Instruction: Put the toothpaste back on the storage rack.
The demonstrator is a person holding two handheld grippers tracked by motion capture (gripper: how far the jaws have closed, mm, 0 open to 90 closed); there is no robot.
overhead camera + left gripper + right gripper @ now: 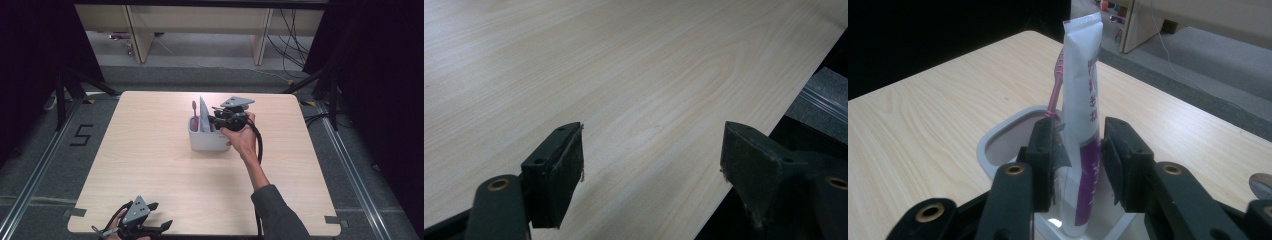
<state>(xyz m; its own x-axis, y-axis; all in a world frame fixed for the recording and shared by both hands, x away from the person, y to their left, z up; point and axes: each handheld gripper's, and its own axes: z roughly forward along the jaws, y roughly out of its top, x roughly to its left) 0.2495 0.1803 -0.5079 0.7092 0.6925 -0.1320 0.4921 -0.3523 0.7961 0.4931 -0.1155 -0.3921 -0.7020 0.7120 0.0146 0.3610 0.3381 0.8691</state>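
Two grippers over pale wood table [165,180]: left gripper [651,165] fingers apart, empty; right gripper [1078,165] fingers loose around toothpaste tube [1082,95].

I see bare tabletop [165,180] from the near edge up to the white holder [207,140] near the far edge; the toothpaste tube [1083,125] and pink toothbrush [1056,85] rise from it, blocking passage there.

high: overhead, far | gripper views: close, low | shared: table [165,175], holder [998,137]
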